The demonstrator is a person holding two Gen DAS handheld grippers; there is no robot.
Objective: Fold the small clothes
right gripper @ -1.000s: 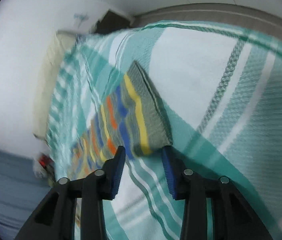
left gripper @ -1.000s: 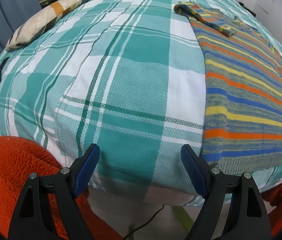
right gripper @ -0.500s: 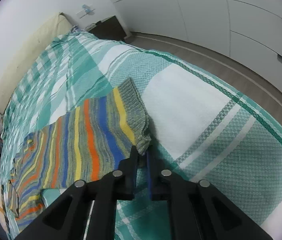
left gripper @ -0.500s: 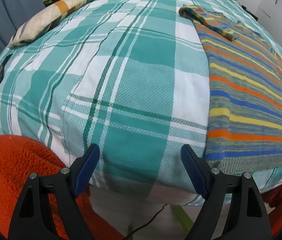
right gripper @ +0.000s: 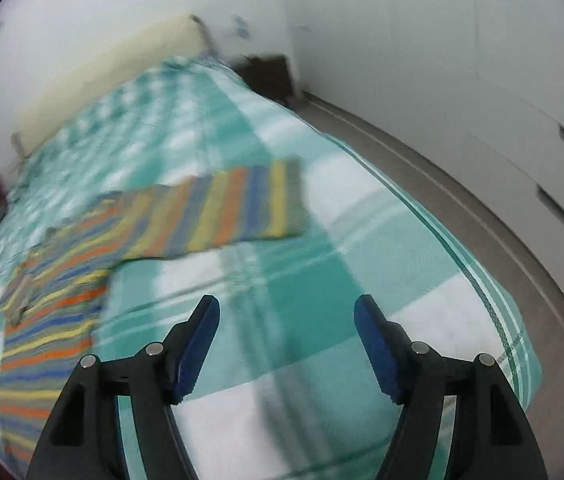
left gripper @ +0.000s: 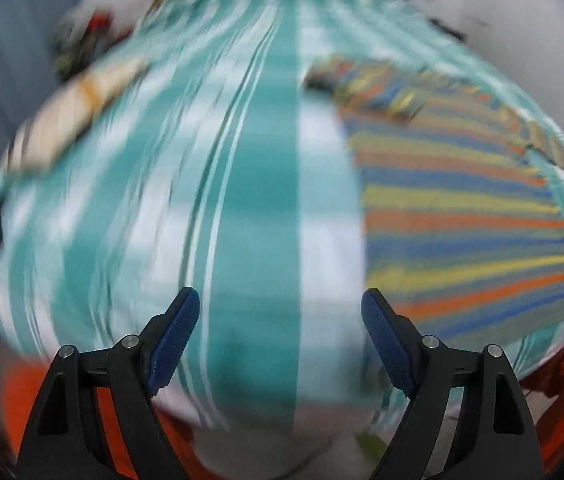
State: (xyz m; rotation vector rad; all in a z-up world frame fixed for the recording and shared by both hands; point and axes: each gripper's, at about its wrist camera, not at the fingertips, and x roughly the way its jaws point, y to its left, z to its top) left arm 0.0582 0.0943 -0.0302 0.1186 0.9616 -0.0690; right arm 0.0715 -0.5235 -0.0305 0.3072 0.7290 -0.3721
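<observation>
Sweater (right gripper: 217, 210) lies spread flat on the bed (right gripper: 322, 280), one sleeve stretched sideways, both grippers, left (left gripper: 280, 336) and right (right gripper: 286, 340), hovering empty with fingers wide apart, so folding looks barely begun; next, likely grab that sleeve end.

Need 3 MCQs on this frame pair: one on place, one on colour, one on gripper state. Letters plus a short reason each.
1. Where does the striped sweater lie?
A. on the plaid bedspread
B. on the floor
C. in the right gripper

2. What colour are the pads on the gripper fingers?
A. red
B. blue
C. white

3. How do the jaws of the left gripper stand?
A. shut on the sweater
B. shut on nothing
C. wide apart, holding nothing

Answers: 1 A, it lies spread flat on the bedspread in both views. 2 B, the pads are dark blue. 3 C, only bedspread shows between the fingers.
</observation>
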